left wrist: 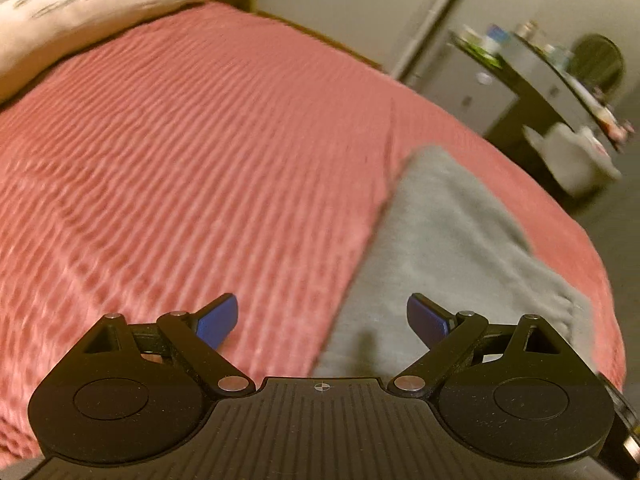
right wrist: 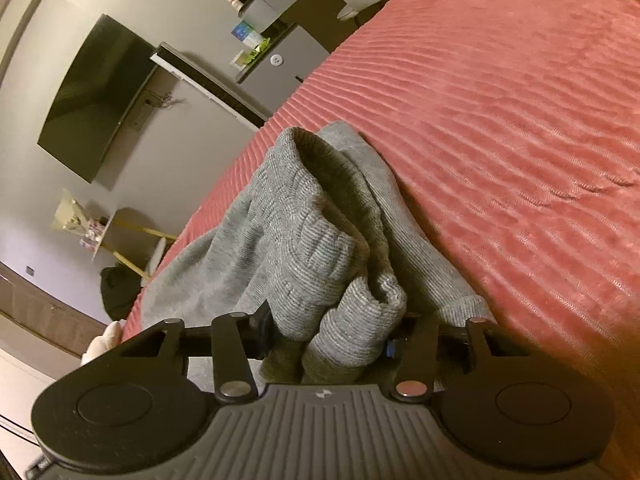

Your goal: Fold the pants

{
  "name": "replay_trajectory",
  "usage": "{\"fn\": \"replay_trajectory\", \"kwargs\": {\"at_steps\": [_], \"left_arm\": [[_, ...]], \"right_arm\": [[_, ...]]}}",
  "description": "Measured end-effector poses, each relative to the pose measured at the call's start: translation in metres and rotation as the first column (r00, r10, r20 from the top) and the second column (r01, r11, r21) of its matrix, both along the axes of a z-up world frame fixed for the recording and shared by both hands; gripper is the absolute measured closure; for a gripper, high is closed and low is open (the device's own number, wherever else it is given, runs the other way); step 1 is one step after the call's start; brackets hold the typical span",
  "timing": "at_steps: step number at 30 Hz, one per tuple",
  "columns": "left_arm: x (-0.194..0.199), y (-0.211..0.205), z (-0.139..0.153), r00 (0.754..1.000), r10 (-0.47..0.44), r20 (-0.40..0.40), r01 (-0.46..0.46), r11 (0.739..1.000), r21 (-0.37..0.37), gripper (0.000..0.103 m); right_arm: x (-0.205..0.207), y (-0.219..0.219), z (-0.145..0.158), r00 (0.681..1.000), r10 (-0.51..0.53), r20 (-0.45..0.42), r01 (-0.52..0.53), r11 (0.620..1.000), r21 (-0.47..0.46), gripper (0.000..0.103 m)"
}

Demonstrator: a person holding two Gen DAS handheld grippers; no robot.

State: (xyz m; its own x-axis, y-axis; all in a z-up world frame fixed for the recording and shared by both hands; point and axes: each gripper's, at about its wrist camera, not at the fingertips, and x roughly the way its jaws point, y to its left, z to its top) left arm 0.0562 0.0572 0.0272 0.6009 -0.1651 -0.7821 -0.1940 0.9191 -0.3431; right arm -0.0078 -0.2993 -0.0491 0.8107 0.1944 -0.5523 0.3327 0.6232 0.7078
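The grey knit pants (left wrist: 448, 248) lie on the red ribbed bedspread (left wrist: 200, 160), flat in the left wrist view, to the right of centre. My left gripper (left wrist: 322, 320) is open and empty, its blue pads (left wrist: 218, 320) wide apart above the pants' left edge. In the right wrist view my right gripper (right wrist: 326, 340) is shut on a bunched ribbed cuff or waistband of the pants (right wrist: 312, 240), lifted off the bedspread (right wrist: 500, 140). The fabric hides most of its fingertips.
A white pillow (left wrist: 80, 12) lies at the bed's far left. A cluttered dark desk with drawers (left wrist: 540, 80) stands beyond the bed's right edge. A wall TV (right wrist: 96, 96) and a small table (right wrist: 100, 232) show in the right wrist view.
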Motion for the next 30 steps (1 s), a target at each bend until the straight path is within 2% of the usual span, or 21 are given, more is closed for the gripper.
{"fn": "replay_trajectory", "kwargs": {"at_steps": [2, 5, 7, 10, 13, 16, 20, 21, 22, 23, 25, 30], "left_arm": [[0.003, -0.002, 0.005, 1.0, -0.01, 0.005, 0.01, 1.0, -0.019, 0.007], [0.009, -0.005, -0.003, 0.999, -0.032, -0.012, 0.032, 0.999, -0.037, 0.007], [0.011, -0.01, -0.015, 0.996, -0.068, -0.052, 0.068, 0.998, 0.001, 0.007], [0.006, -0.026, -0.032, 0.98, -0.184, -0.074, 0.186, 0.982, 0.024, 0.007], [0.003, -0.042, -0.036, 0.968, -0.248, -0.03, 0.25, 0.963, 0.104, 0.007], [0.008, -0.055, -0.049, 0.959, -0.281, -0.039, 0.284, 0.951, 0.122, 0.006], [0.023, -0.055, -0.058, 0.966, -0.253, -0.051, 0.257, 0.962, 0.096, 0.006], [0.026, -0.053, -0.062, 0.969, -0.24, -0.06, 0.244, 0.967, 0.079, 0.005], [0.028, -0.051, -0.063, 0.971, -0.231, -0.066, 0.235, 0.97, 0.063, 0.005], [0.03, -0.048, -0.065, 0.973, -0.221, -0.07, 0.224, 0.974, 0.044, 0.005], [0.027, -0.045, -0.062, 0.977, -0.204, -0.062, 0.206, 0.978, 0.034, 0.005], [0.023, -0.042, -0.058, 0.982, -0.187, -0.033, 0.188, 0.982, 0.03, 0.006]], "right_arm": [[0.0, 0.001, -0.002, 1.0, 0.002, 0.007, -0.002, 1.0, -0.003, 0.055], [-0.003, 0.0, -0.004, 1.0, -0.003, 0.023, 0.003, 1.0, 0.004, 0.055], [-0.004, 0.0, -0.005, 1.0, 0.001, 0.03, -0.001, 1.0, 0.004, 0.054], [-0.007, 0.0, -0.007, 0.999, 0.0, 0.041, -0.001, 1.0, 0.017, 0.052], [-0.009, 0.002, -0.008, 0.998, 0.007, 0.058, -0.007, 1.0, 0.009, 0.047], [-0.009, 0.008, -0.007, 0.997, 0.023, 0.075, -0.022, 1.0, -0.011, 0.037], [-0.009, 0.012, -0.005, 0.996, 0.036, 0.079, -0.033, 0.999, -0.037, 0.034], [-0.009, 0.013, -0.004, 0.997, 0.033, 0.075, -0.03, 0.999, -0.042, 0.037], [-0.009, 0.013, -0.003, 0.998, 0.023, 0.06, -0.02, 0.999, -0.051, 0.047], [-0.009, 0.012, -0.003, 0.999, 0.014, 0.043, -0.012, 0.998, -0.057, 0.052], [-0.01, 0.009, 0.0, 0.999, 0.014, 0.032, -0.014, 0.999, -0.029, 0.061], [-0.028, 0.002, 0.015, 0.991, 0.012, 0.131, -0.024, 0.995, 0.095, 0.063]]}}
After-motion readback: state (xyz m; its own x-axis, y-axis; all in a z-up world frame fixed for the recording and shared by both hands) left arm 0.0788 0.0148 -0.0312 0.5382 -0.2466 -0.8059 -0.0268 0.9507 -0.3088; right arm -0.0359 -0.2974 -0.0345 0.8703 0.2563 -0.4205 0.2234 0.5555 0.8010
